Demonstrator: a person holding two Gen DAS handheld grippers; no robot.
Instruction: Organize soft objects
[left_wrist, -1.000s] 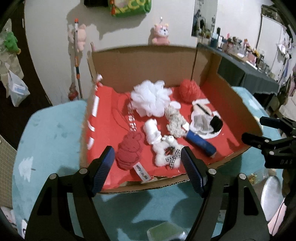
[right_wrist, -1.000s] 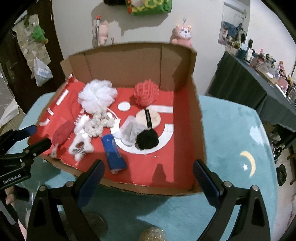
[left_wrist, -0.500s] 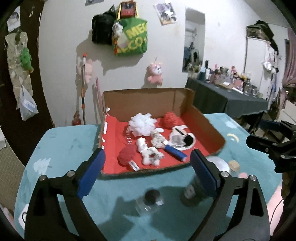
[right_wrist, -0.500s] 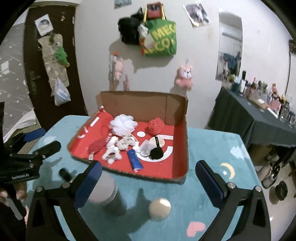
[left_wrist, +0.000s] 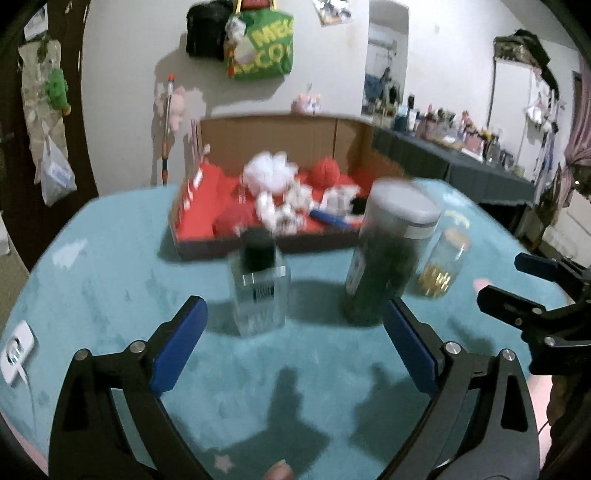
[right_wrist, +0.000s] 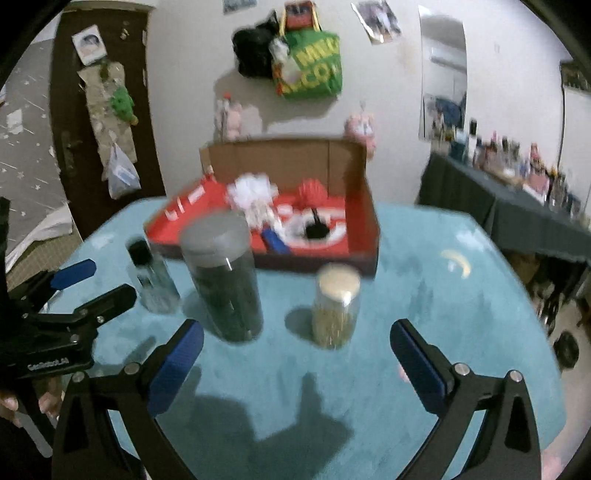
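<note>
My count on teal bench (right_wrist: 443, 314): one red-lined cardboard box (right_wrist: 364, 221); three lidded jars: tall dark (right_wrist: 225, 284), small gold-filled (right_wrist: 336, 306), square clear black-capped (right_wrist: 151, 277).

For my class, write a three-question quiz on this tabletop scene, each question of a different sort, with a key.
1. True or false: the left gripper and the right gripper are both open and hold nothing.
2. Multiple choice: where is the fluffy white mesh pouf? A) in the red-lined cardboard box B) on the teal tablecloth C) inside the tall dark jar with a grey lid
3. Fill in: the small glass jar of golden bits has a ____ coloured lid.

Key: 1 true. 2 A. 3 tan (cork-like).
</note>
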